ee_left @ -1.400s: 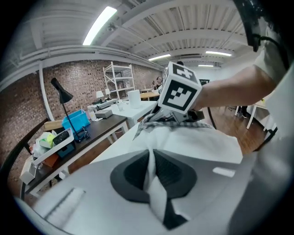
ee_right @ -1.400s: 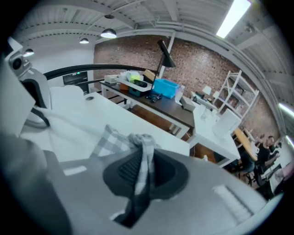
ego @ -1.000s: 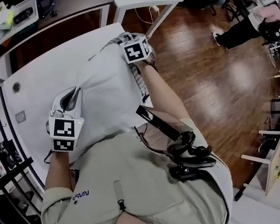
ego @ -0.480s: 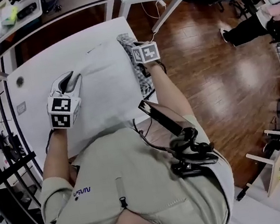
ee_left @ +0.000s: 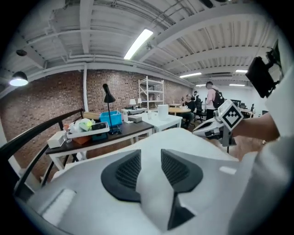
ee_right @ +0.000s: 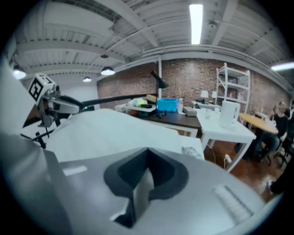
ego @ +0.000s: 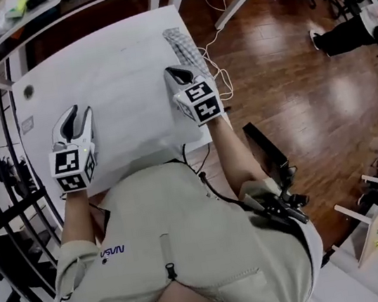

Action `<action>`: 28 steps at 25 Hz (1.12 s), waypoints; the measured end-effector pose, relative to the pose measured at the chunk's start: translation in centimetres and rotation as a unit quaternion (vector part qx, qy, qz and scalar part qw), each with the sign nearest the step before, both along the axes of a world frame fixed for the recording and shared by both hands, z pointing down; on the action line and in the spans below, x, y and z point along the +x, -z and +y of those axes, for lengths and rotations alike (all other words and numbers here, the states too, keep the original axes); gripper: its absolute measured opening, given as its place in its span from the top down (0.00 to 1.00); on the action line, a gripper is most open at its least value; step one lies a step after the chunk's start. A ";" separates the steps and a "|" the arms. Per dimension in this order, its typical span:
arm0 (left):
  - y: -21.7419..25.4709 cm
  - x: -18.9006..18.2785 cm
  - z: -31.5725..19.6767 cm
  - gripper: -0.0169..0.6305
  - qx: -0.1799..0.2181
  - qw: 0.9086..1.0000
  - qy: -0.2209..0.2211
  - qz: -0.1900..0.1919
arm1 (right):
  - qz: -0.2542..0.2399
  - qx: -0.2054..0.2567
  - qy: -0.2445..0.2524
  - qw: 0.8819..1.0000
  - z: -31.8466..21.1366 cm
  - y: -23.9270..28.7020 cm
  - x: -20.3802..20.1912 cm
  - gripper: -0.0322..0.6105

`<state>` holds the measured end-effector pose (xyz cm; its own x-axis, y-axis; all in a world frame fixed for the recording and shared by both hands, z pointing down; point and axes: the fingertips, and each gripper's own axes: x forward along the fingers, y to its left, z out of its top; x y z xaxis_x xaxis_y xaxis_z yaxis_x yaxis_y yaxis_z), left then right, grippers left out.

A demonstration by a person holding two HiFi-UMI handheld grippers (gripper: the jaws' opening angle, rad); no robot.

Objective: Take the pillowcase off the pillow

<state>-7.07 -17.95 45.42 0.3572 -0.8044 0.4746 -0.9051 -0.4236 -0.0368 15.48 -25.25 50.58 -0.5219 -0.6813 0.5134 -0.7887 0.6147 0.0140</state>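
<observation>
A: Where is the pillowcase at this moment?

B: The grey checked cloth pillowcase (ego: 183, 44), as I take it to be, lies flat as a thin strip at the far right edge of the white table (ego: 56, 75). The plump white pillow (ego: 138, 123) lies nearer to the person, in the middle of the table, and it looks bare. I cannot tell if the cloth touches the far right corner of the pillow.

A: What has just changed?

B: One second ago both grippers held the pillow lifted above the table, and the checked cloth hung at its far end, by the right one. Now the pillow is down on the table. The left gripper (ego: 78, 114) stands at the left of the pillow, and its jaws have just been opening. They are about half apart, only white surface shows through the gap, and the pads press on nothing. The right gripper (ego: 177, 74) has come nearer to the person, at the right side of the pillow. Its jaws have just closed and now meet, and I see nothing pinched between them.

A: What does this mean for the task?

B: I judge that the case is off and that the pillow has been released, so the work looks finished or almost finished. If one corner of the cloth is still caught under the pillow, one more pull to the right is needed. Beyond the right edge of the table there is only the brown wooden floor (ego: 287, 95).
</observation>
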 end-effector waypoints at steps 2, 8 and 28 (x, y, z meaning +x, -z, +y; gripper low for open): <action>-2.6 -0.3 0.6 0.75 -0.027 0.999 0.008 -0.016 | 0.043 -0.004 0.009 0.999 0.4 -2.2 -0.5 0.94; -8.3 1.8 -2.8 0.75 -0.033 0.996 0.001 -0.089 | 0.093 -0.035 0.005 0.995 -1.4 -7.6 0.3 0.94; -4.3 -3.7 13.1 0.96 0.046 0.997 0.059 -0.017 | 0.022 0.034 -0.052 0.998 10.5 -1.1 -2.9 0.94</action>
